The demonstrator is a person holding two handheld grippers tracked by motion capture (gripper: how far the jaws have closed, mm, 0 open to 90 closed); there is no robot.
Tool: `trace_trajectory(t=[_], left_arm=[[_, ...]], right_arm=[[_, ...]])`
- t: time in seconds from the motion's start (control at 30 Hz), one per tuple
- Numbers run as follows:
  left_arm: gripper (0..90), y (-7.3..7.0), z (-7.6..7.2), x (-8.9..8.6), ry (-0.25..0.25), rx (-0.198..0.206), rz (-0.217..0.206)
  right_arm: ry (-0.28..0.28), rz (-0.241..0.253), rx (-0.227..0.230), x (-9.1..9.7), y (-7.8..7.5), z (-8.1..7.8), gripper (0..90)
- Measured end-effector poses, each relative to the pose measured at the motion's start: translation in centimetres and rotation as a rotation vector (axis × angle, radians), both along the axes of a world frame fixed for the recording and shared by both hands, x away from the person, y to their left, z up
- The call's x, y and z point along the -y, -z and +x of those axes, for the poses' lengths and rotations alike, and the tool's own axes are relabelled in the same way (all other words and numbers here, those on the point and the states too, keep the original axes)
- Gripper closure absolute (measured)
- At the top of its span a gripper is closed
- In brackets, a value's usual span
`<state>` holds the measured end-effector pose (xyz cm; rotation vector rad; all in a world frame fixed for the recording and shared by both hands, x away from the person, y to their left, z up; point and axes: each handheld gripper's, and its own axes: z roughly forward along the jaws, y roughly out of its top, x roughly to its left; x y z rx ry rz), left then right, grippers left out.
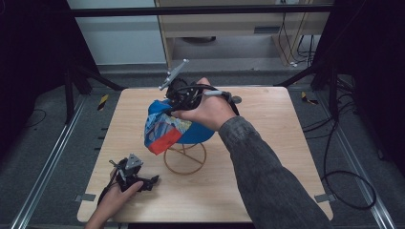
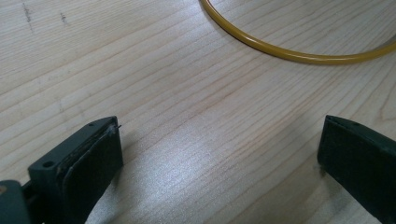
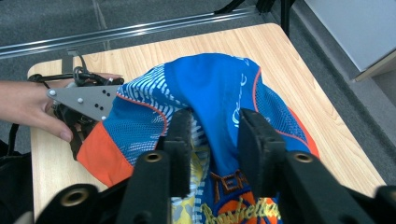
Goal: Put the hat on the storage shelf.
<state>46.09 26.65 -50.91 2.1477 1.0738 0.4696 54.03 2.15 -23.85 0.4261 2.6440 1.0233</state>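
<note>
The blue, orange and white patterned mesh jersey (image 1: 174,126) is sitting draped over a yellow wire stand (image 1: 185,158) near the middle of the light wooden worktop (image 1: 267,143), and I am seeing its orange hem hanging down on the left side in the high view. My right hand-held gripper (image 3: 212,140) is reaching in over the top of the fabric; in the right gripper view its two black jaws are standing a little apart with a raised fold of the blue cloth running up between them, so I am reading it as pinching the jersey. My right hand (image 1: 207,112) is wrapping around that tool above the garment. My left hand-held gripper (image 1: 136,179) is resting low near the front left of the worktop, well apart from the jersey. In the left gripper view its jaws are standing wide apart over bare wood, with the yellow ring of the stand's base (image 2: 299,53) curving past ahead of them
</note>
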Motion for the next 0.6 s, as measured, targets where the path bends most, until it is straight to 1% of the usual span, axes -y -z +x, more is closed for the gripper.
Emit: trace_trajectory(t=[0.03,0.07,0.27,0.47,0.5,0.53,0.6], left_arm=[[0.0,0.00,0.00,0.00,0.000,0.000,0.000],[0.0,-0.01,-0.01,0.00,-0.001,0.000,0.002],[0.0,0.00,0.00,-0.01,0.001,0.000,0.000],[0.0,0.00,0.00,-0.01,0.001,0.000,0.000],[0.0,0.00,0.00,-0.01,0.001,0.000,0.000],[0.0,-0.01,0.00,-0.01,0.001,0.000,0.002],[0.0,-0.01,-0.01,-0.01,0.001,0.000,0.002]], right_arm=[[0.000,0.000,0.000,0.00,0.00,0.00,62.8],[0.004,0.000,-0.003,0.12,0.05,-0.03,57.9],[0.019,0.008,-0.002,0.49,0.23,-0.12,44.5],[0.030,0.017,-0.002,0.75,0.39,-0.43,35.4],[0.030,0.017,-0.002,0.75,0.39,-0.43,35.4],[0.034,0.017,-0.001,0.84,0.50,-0.55,32.8],[0.038,0.017,-0.003,0.93,0.57,-0.61,30.9]])
